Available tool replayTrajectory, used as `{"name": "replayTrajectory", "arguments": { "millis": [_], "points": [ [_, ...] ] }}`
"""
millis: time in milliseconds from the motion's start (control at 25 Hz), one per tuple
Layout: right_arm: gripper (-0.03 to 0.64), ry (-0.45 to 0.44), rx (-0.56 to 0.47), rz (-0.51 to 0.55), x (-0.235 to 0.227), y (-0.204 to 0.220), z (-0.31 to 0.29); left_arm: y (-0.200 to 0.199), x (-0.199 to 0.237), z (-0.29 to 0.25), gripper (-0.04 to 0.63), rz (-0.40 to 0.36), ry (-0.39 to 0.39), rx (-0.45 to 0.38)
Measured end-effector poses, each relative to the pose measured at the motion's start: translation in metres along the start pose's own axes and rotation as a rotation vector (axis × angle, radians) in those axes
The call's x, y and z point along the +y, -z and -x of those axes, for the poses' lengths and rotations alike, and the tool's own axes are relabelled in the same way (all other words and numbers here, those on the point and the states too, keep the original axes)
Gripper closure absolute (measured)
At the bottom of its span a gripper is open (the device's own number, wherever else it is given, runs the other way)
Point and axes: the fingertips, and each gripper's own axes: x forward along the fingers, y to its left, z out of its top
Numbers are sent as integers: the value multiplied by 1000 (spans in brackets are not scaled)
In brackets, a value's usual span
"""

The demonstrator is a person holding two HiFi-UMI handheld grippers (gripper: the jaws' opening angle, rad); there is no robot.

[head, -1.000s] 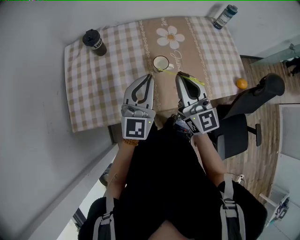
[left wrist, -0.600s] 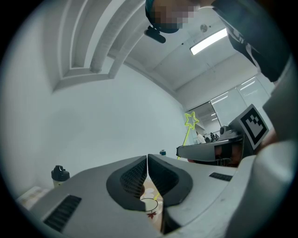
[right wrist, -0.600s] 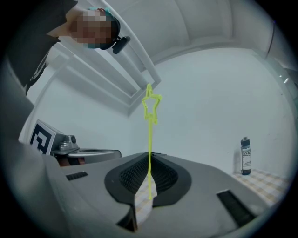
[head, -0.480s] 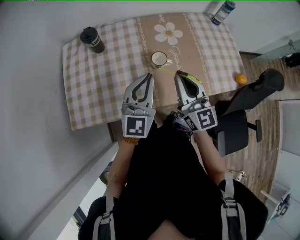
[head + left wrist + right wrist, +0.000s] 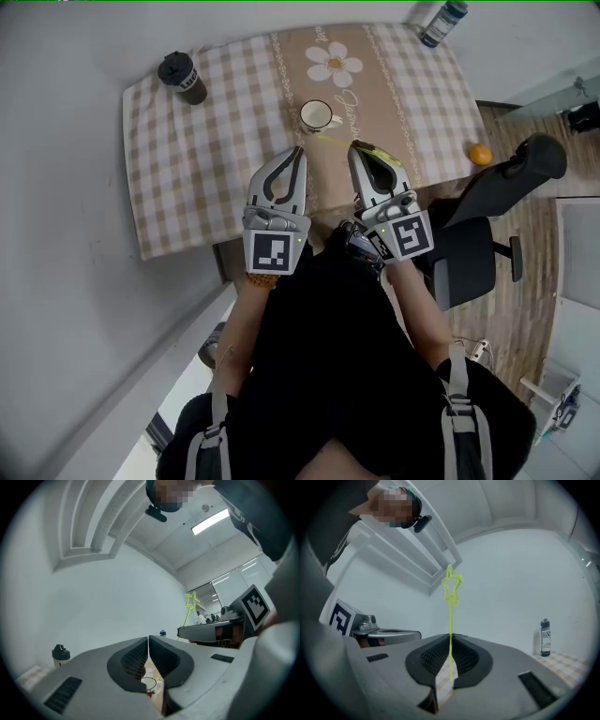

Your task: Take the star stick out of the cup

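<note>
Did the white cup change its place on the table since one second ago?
No. In the head view the cup keeps its place beside the daisy print on the tablecloth; both drifted together, so only the camera moved.

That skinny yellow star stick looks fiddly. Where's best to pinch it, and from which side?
Pinch the straight shaft near its bottom end, closing across it from both sides, as the right gripper does with the star stick now. The shaft is thin and even, so flat jaws clamp it; the outlined star on top looks wider and bendier.
</note>
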Motion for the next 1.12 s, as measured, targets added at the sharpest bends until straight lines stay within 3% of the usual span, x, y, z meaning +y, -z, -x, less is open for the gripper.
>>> {"name": "replayTrajectory", "arguments": {
  "millis": [1120],
  "points": [
    [600,-6,18,9,1,4,-4,3,7,2,588,4,-17,-3]
  ]
}}
